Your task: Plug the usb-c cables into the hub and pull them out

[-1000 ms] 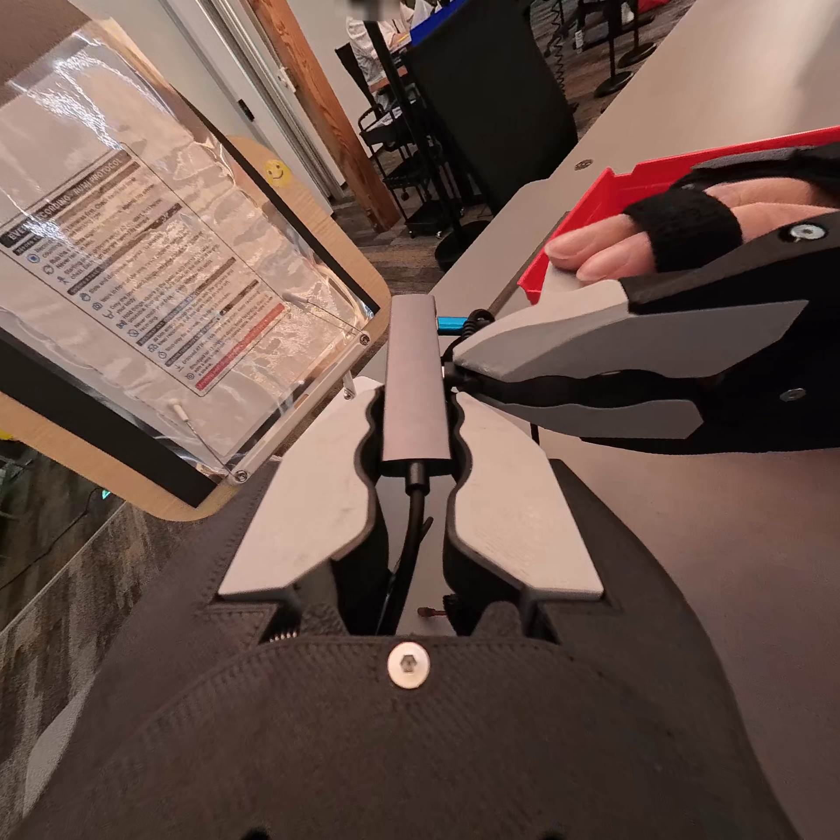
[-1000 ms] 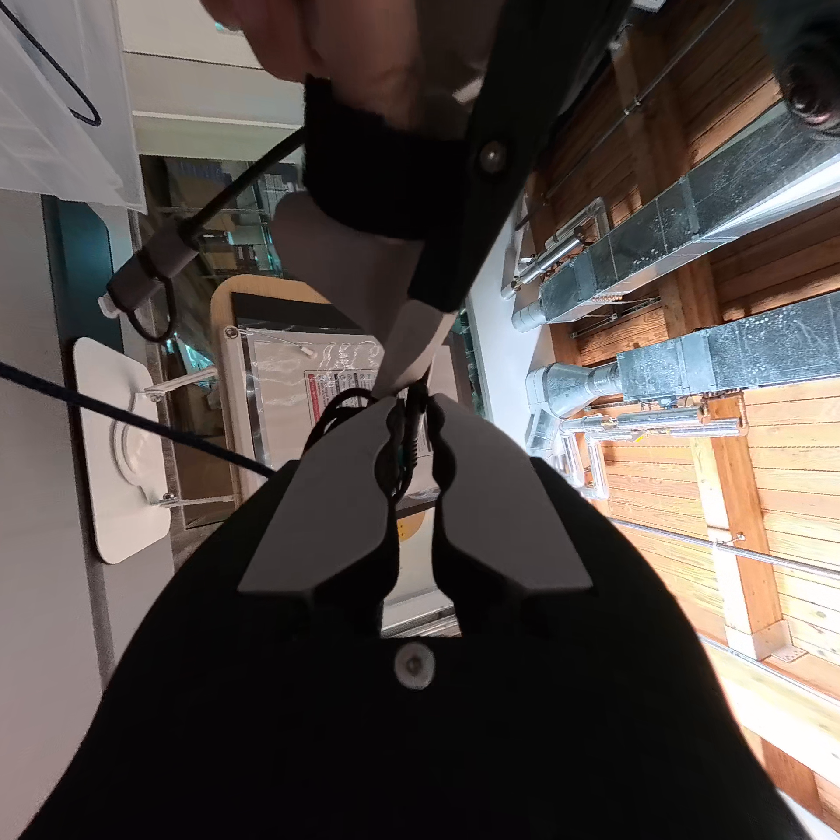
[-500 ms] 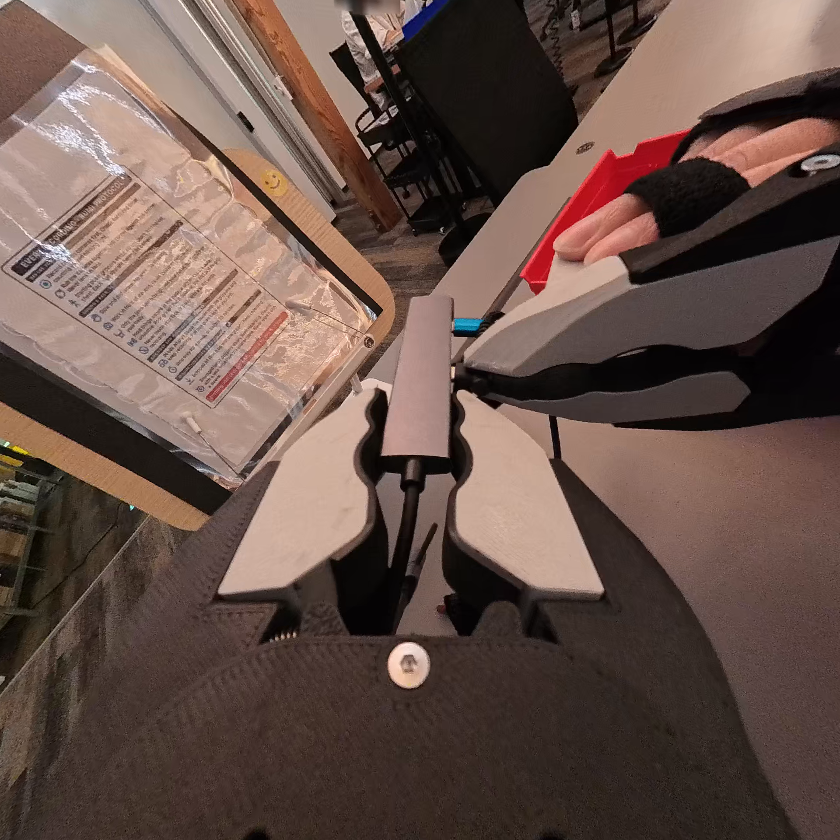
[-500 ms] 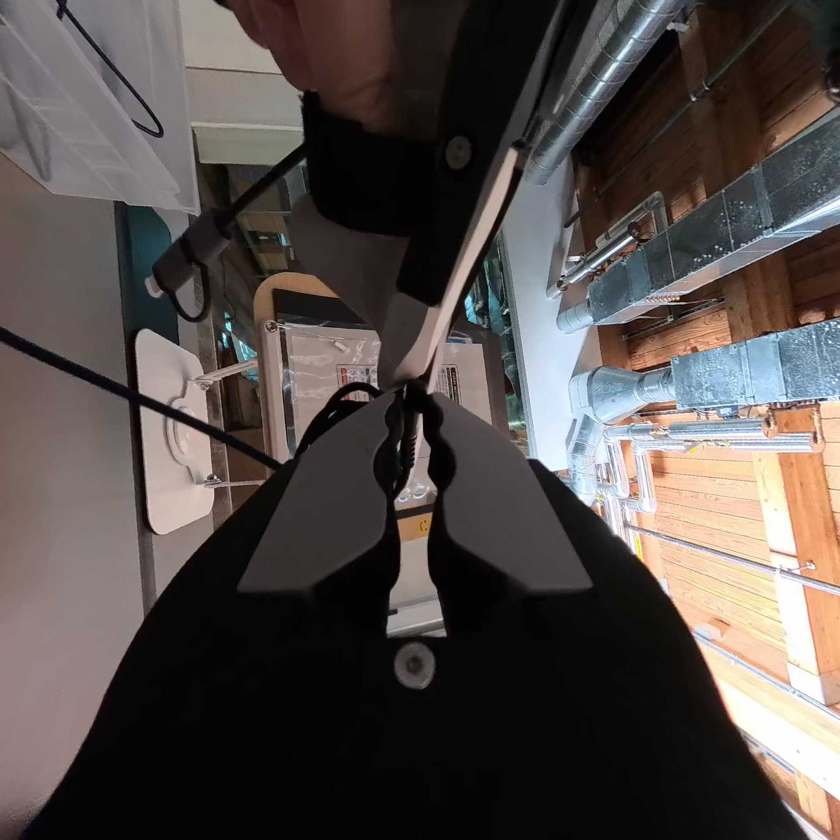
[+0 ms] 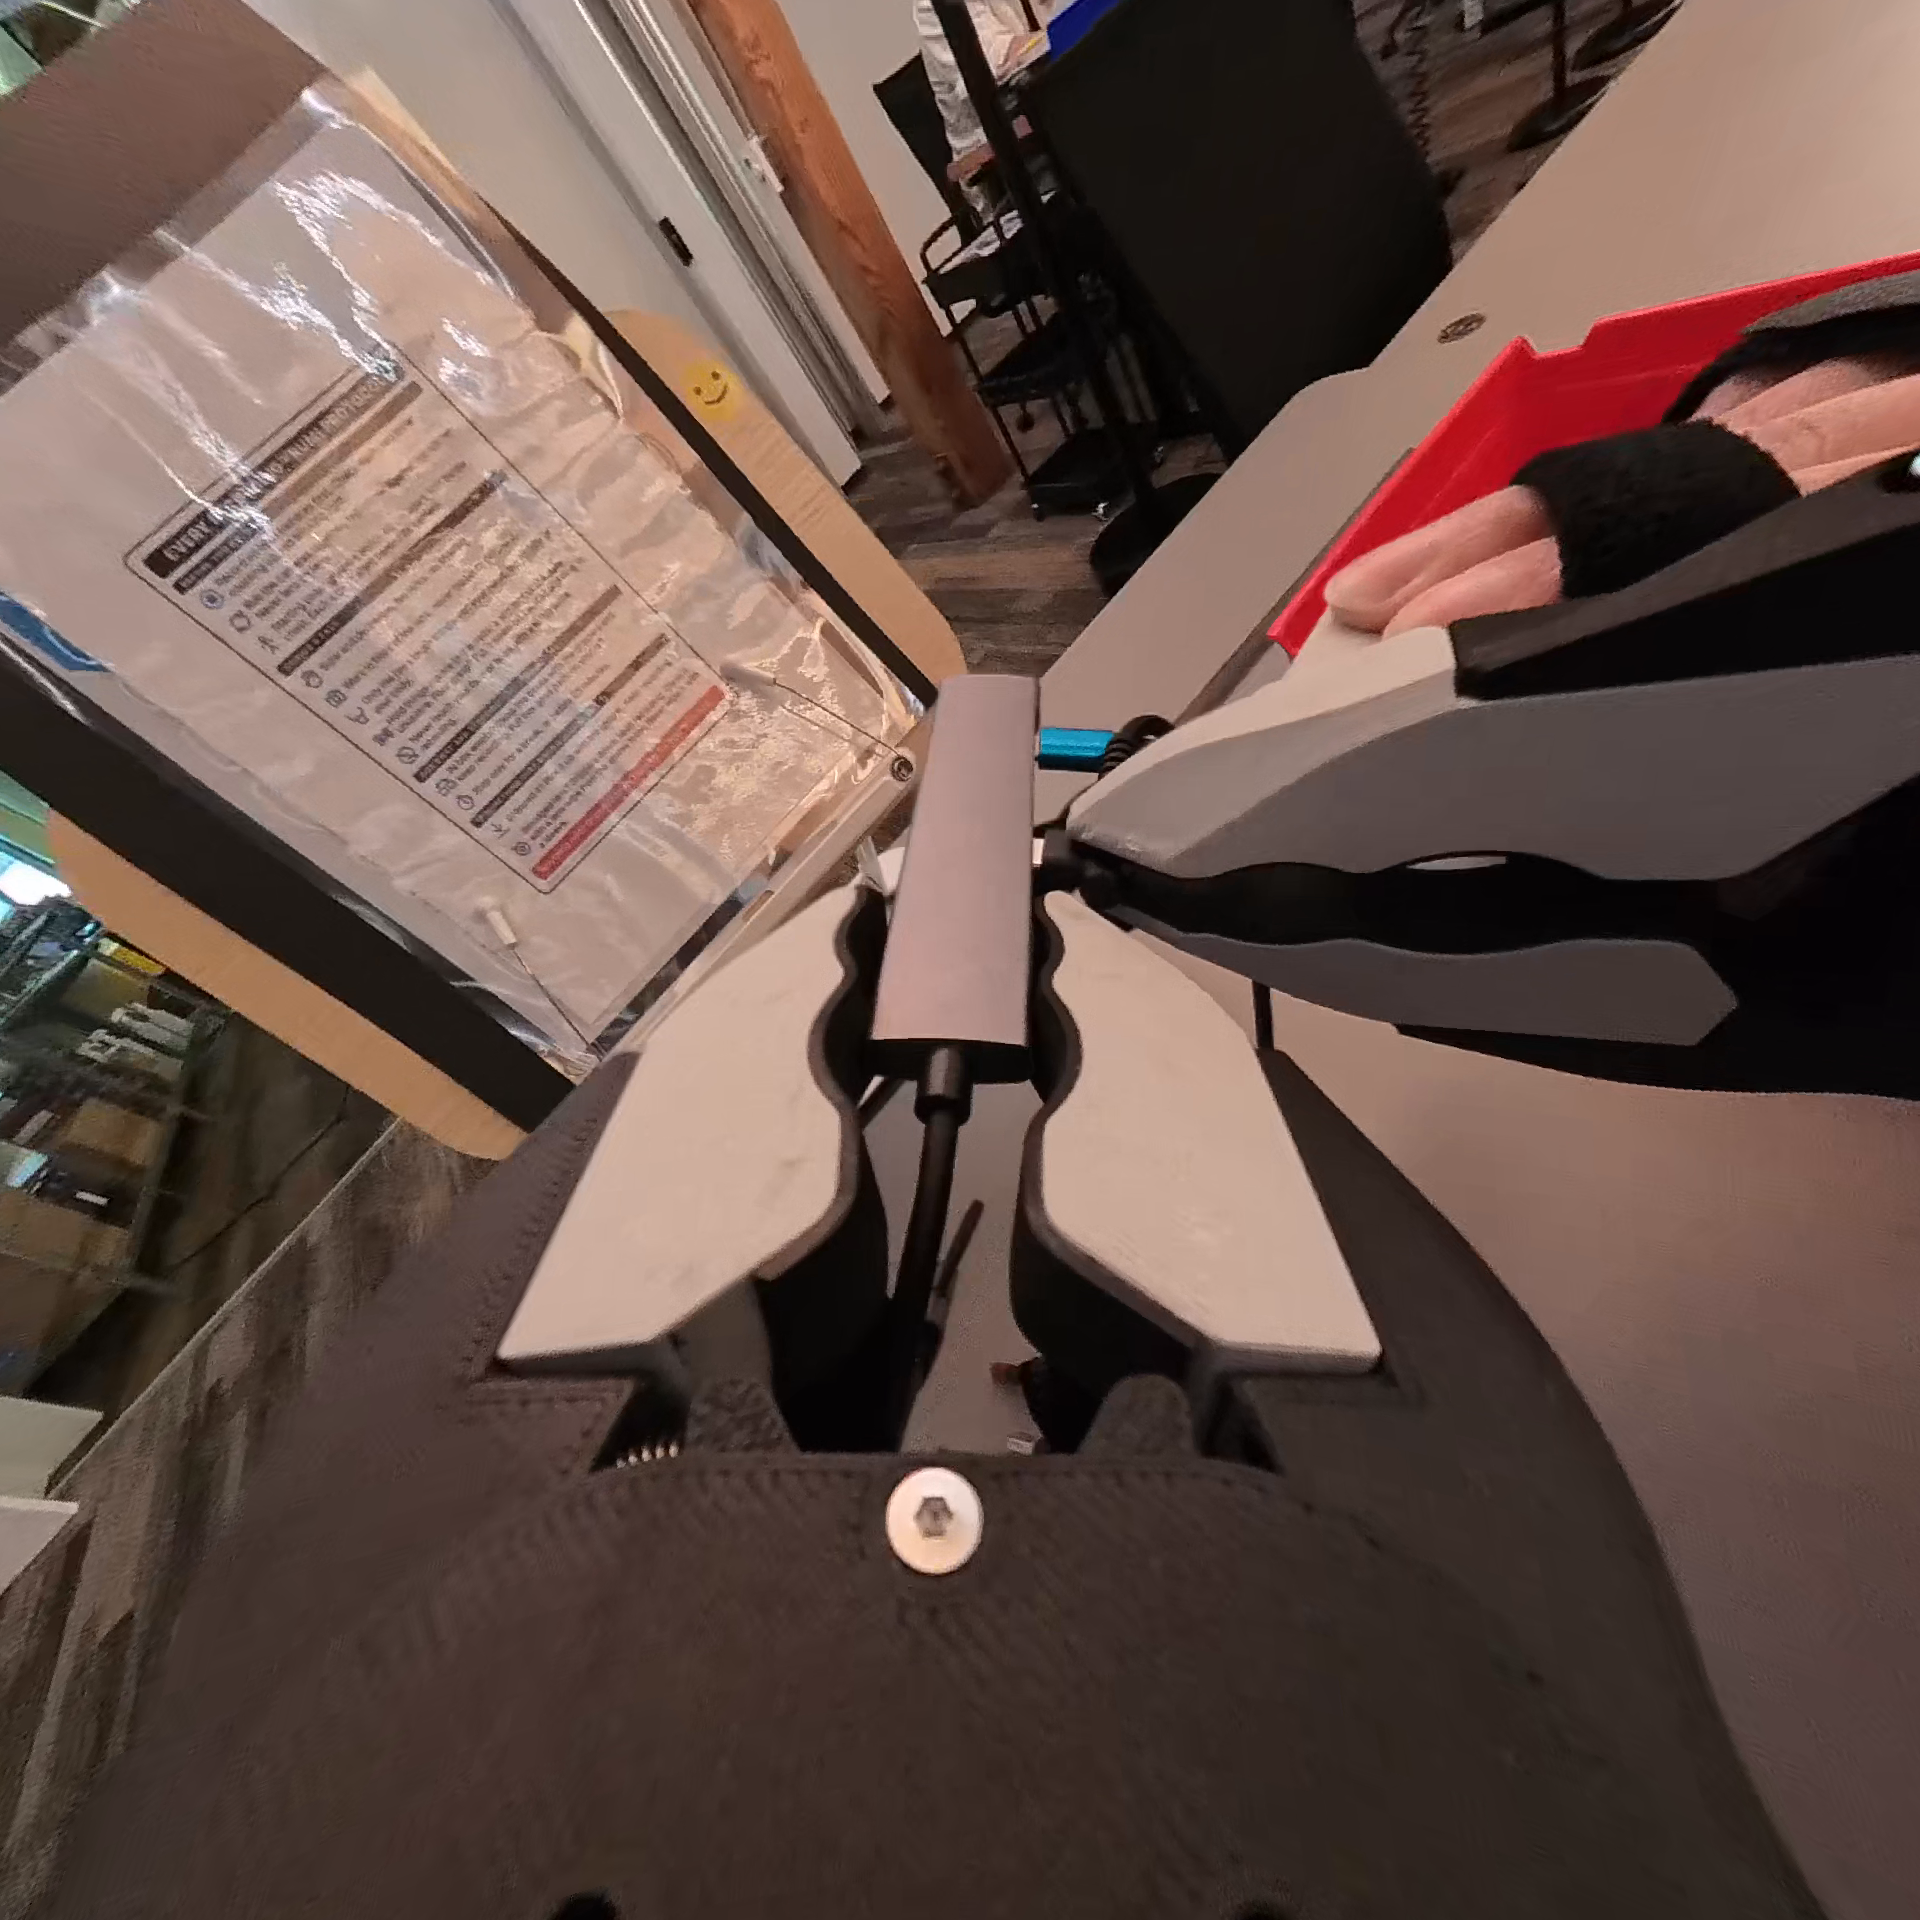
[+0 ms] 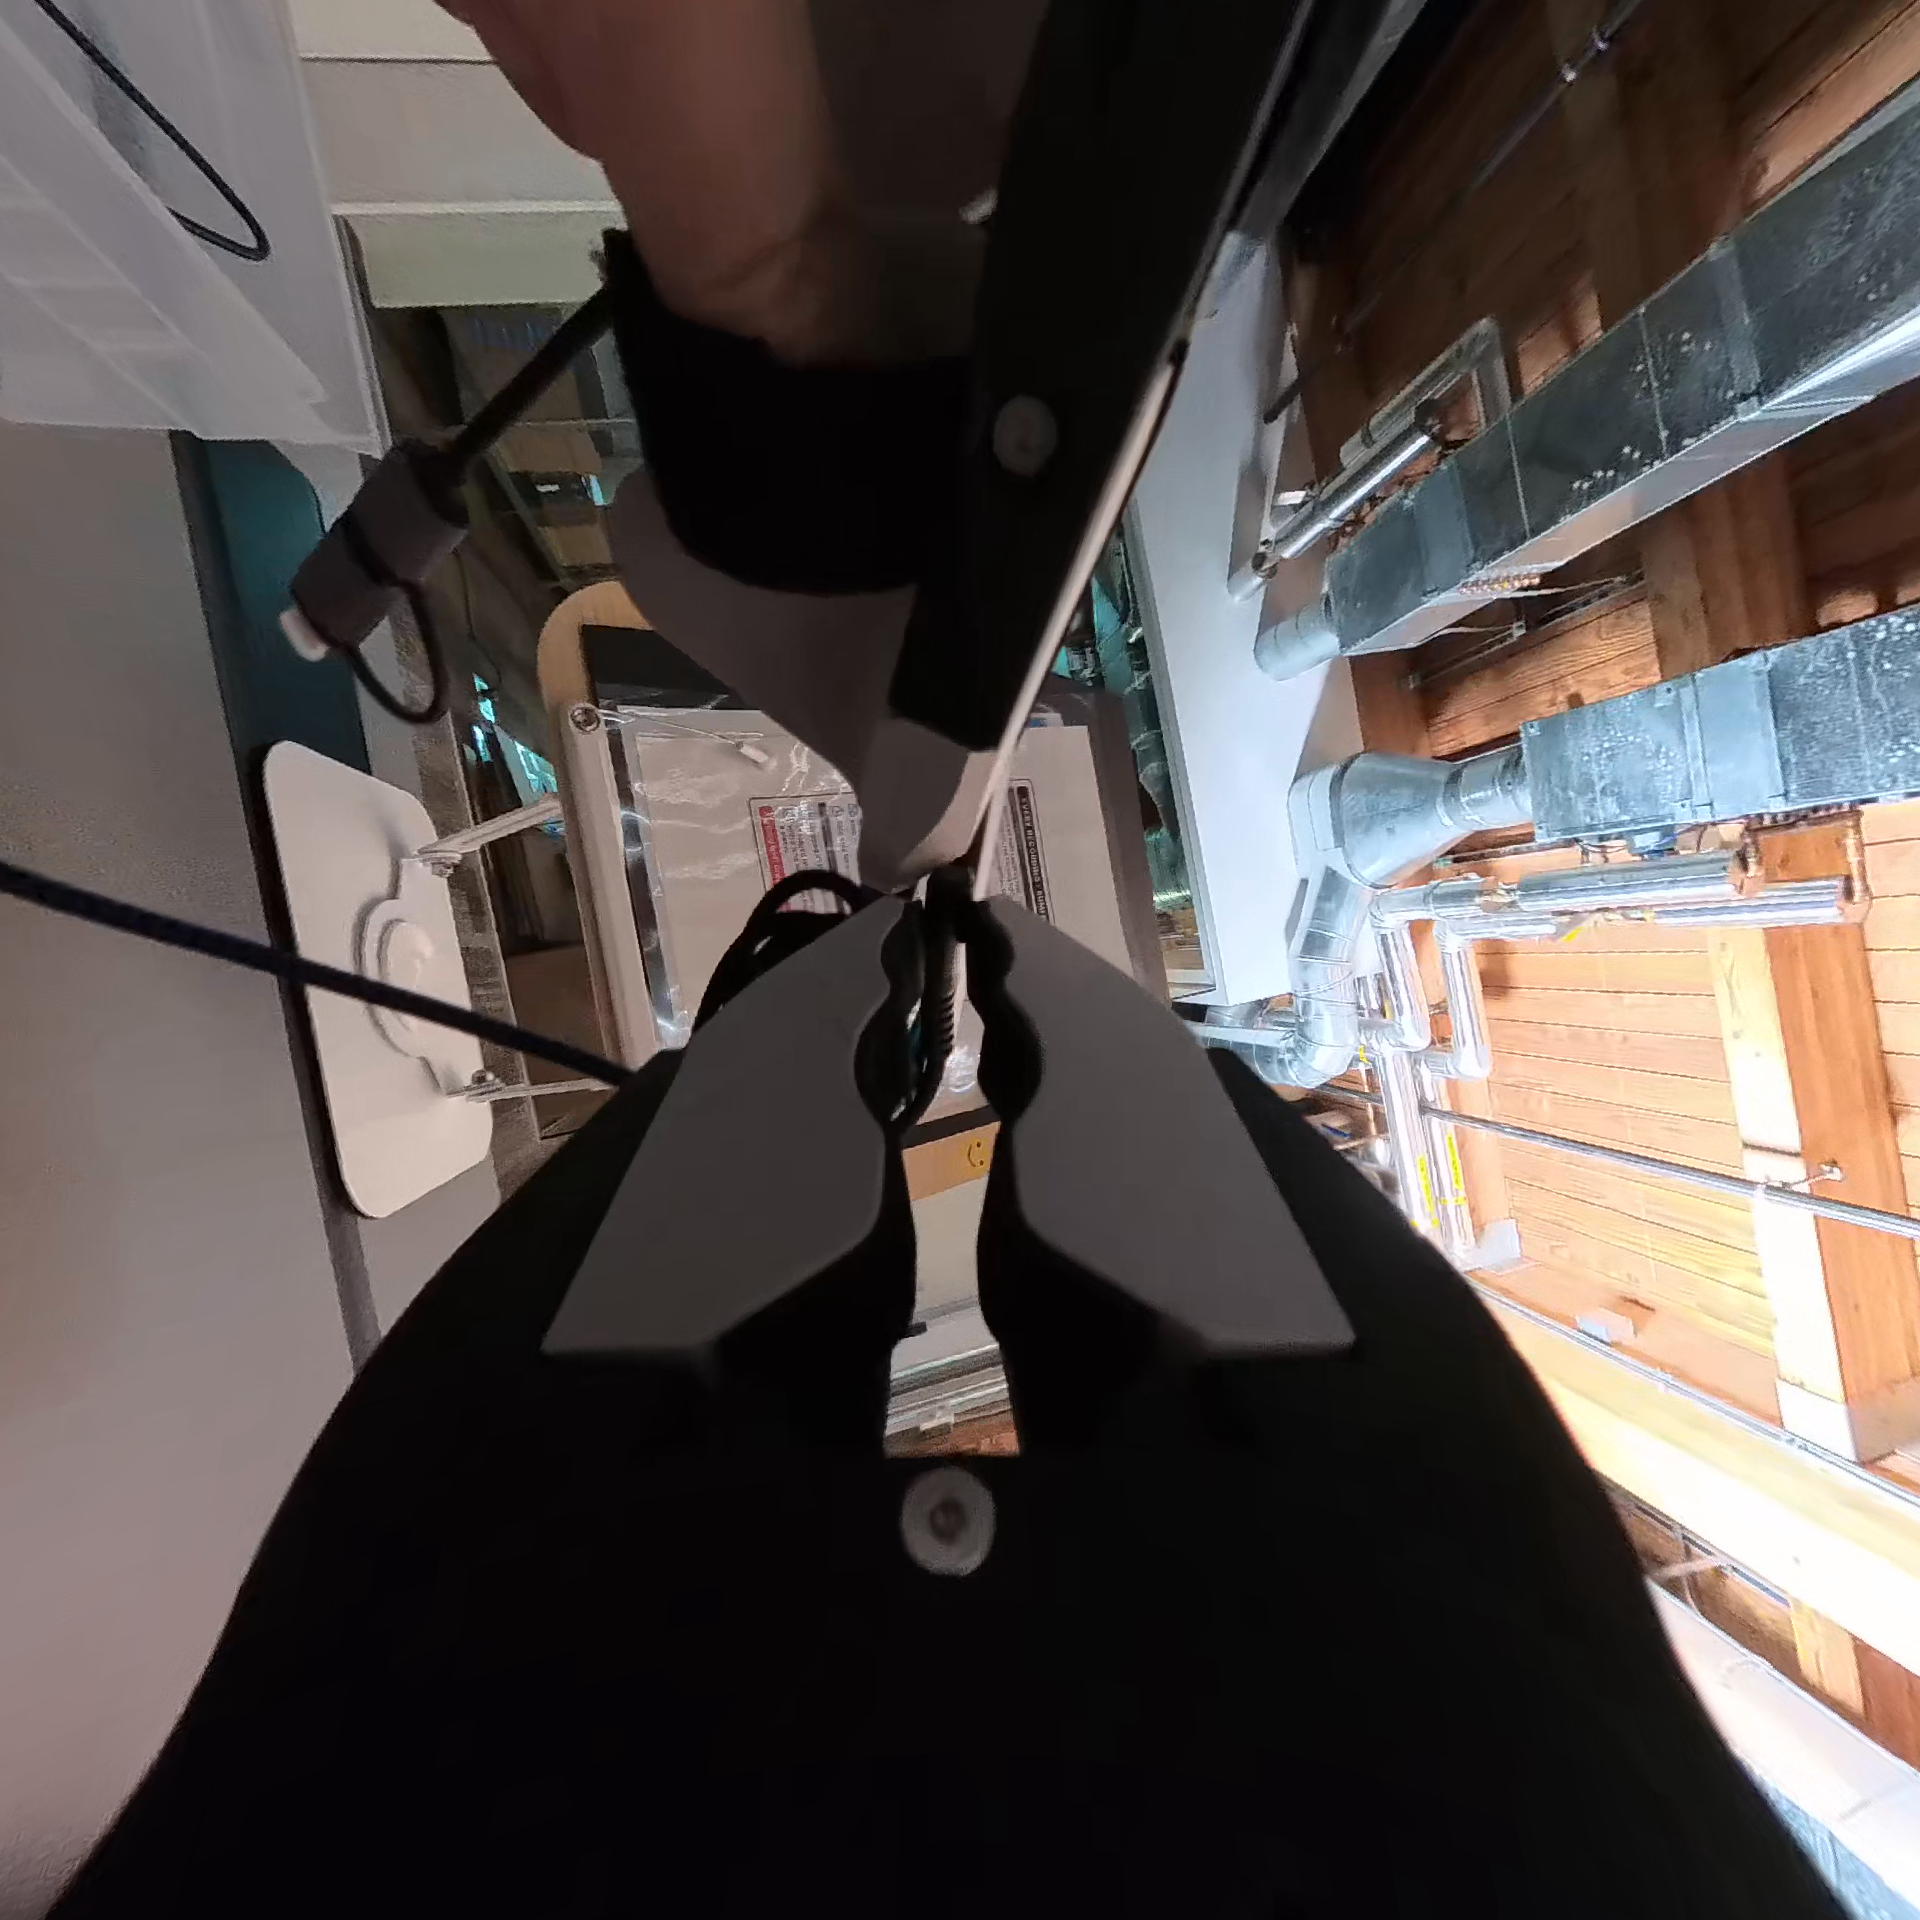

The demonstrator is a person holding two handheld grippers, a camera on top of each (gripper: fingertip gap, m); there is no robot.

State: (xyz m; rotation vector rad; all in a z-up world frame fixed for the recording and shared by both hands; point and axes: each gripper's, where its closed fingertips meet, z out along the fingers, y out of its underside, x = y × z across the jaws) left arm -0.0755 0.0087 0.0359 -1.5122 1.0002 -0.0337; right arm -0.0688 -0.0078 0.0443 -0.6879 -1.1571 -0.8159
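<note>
At the centre of the left wrist view, the hub, a slim grey bar, stands lengthwise between the fingers of the left gripper, which is closed on its near end; the hub's own black lead runs back between the fingers. On the hub's right edge a blue plug is seated in the farther port. Just nearer, the right gripper enters from the right of the frame, its tips pinched on a black plug that touches the hub's side. Whether this plug is fully seated cannot be told. In the right wrist view the right gripper is likewise clamped on the plug's ribbed collar. A red bin lies behind, at upper right, on the grey table; a plastic-covered sheet fills the upper left. Judged step: working the second cable at its port. The next move calls for motion straight along the port's axis, the hub held firm.
</note>
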